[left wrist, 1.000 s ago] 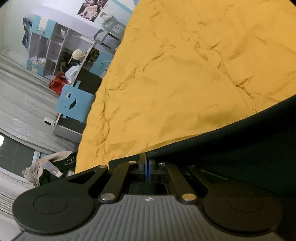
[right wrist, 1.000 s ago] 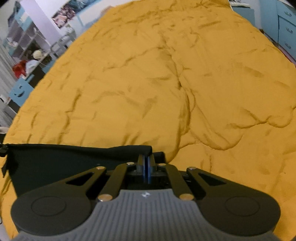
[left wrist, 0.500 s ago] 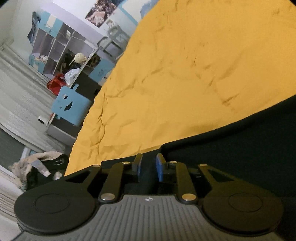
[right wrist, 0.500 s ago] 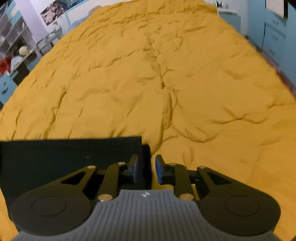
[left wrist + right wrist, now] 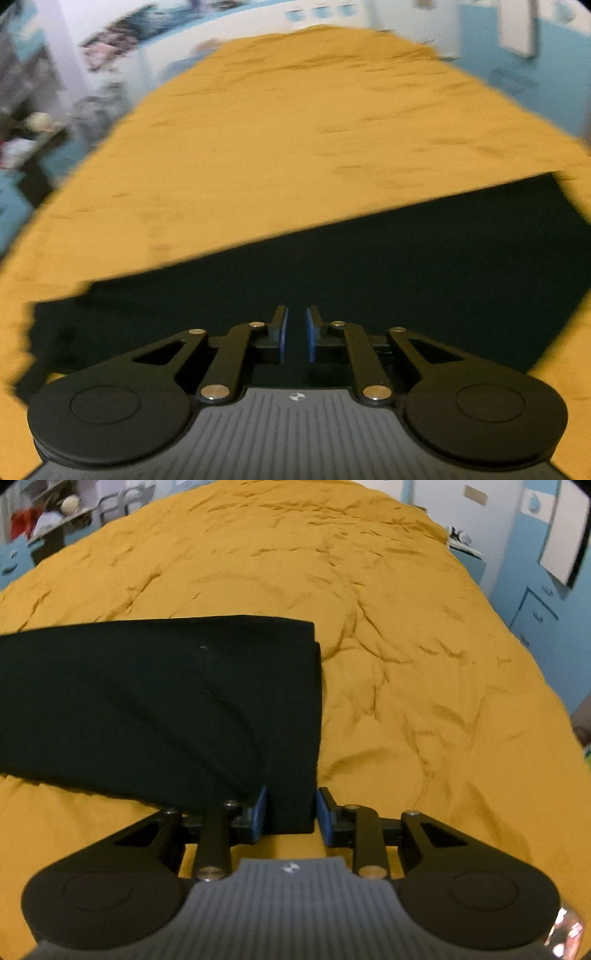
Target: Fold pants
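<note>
The black pants [image 5: 159,701] lie flat on the mustard-yellow bed cover [image 5: 406,664], folded into a long band that runs off the left side of the right wrist view and ends in a straight vertical edge near the middle of the bed. A small pale fleck shows on the cloth near its far edge.

The right tool [image 5: 290,808] is level and points forward along the bed, low over the near right corner of the pants. Its blue-padded fingers [image 5: 260,806] stand moderately apart, one on each side of that corner; the cloth sits in the gap, but the pads are not pressed against it.

The left tool [image 5: 295,330] is also level and aimed up the bed, with the pants filling the view just ahead and under it. Its fingers are parted by a narrow gap with only dark cloth seen between them, nothing pinched. This view is smeared by motion blur, so the room details are hard to read.

Beyond the bed, blue cabinets [image 5: 535,602] stand at the right edge and cluttered shelves [image 5: 44,517] at the far left
</note>
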A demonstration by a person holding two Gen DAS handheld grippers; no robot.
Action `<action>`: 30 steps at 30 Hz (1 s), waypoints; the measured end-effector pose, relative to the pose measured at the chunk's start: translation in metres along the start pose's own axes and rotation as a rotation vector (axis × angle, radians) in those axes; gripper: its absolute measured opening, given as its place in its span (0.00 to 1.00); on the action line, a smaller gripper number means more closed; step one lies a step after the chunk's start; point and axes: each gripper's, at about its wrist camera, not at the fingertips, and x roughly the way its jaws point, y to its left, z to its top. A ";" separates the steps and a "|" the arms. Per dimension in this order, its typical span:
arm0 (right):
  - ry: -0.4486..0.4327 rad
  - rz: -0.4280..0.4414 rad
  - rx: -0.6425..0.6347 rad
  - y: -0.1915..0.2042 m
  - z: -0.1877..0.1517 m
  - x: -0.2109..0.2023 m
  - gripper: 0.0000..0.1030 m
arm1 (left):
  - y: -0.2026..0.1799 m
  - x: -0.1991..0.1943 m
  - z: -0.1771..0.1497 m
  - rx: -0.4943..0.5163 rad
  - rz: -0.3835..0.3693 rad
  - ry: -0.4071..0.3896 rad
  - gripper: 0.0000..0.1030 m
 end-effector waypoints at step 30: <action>-0.090 0.050 -0.207 0.077 -0.012 0.006 0.20 | -0.119 0.030 -0.075 0.143 -0.104 0.088 0.00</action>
